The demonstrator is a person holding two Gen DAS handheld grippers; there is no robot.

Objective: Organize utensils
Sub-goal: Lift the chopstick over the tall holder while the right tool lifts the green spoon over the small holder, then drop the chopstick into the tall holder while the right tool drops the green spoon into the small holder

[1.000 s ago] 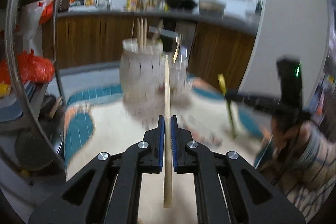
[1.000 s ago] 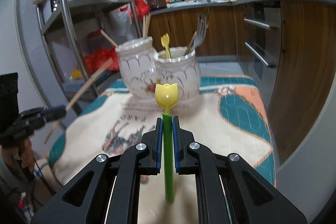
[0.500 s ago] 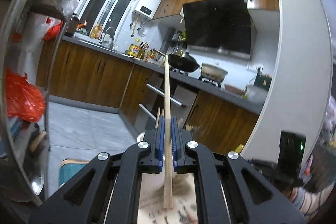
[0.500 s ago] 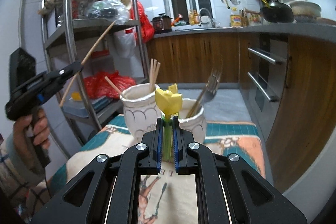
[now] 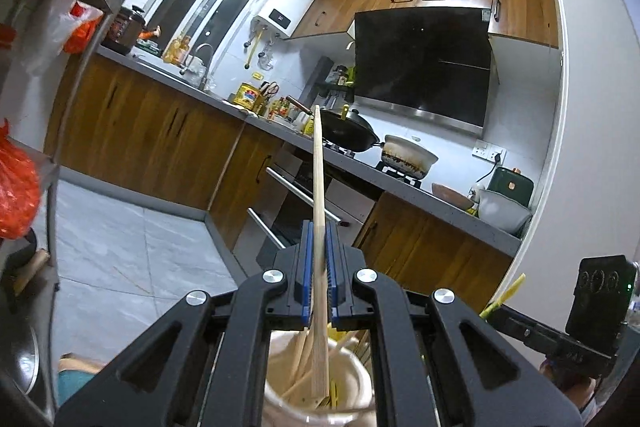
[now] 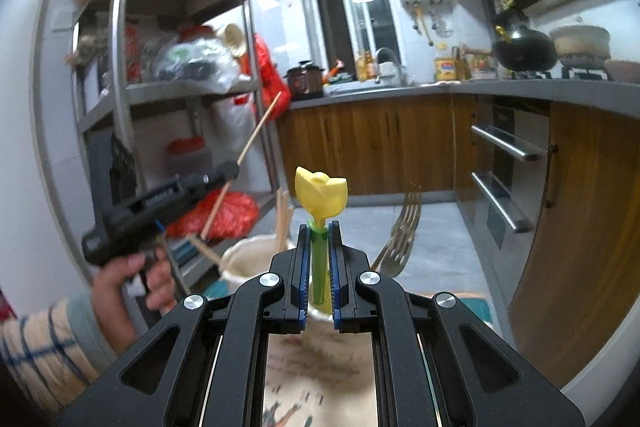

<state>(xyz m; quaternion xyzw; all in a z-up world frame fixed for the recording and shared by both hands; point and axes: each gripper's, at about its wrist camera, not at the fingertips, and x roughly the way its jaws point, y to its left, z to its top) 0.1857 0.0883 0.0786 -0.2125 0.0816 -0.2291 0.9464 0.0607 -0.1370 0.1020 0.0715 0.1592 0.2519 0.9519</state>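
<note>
Chopstick [image 5: 319, 227] held in the left gripper [image 5: 319, 267] is the nearest thing in the left wrist view: the blue pads are clamped tight on the wooden stick, whose lower end now hangs just inside the mouth of the cream jar [image 5: 280, 379] directly below, among the chopsticks already standing there. A second ago that jar stood well ahead on the patterned cloth and the stick pointed at it from a distance; the hand has since swung over the jar and levelled out, so the view looks across the kitchen to the wok [image 5: 352, 131] and the pot on the far counter. That, in my judgement, means the stick is lined up for release and only needs lowering and letting go. In the right wrist view the right gripper [image 6: 319, 267] is closed narrowly on the green stem of the yellow tulip-topped utensil [image 6: 320, 195], which stands upright just near of the second jar [image 6: 324, 311]; it has risen from table height over the last second, so it looks ready to drop in next. Forks [image 6: 400, 235] lean out of that jar to the right. Farther left, a hand in a checked sleeve carries the left gripper, and the steel shelf [image 6: 120, 99] stands behind.
</note>
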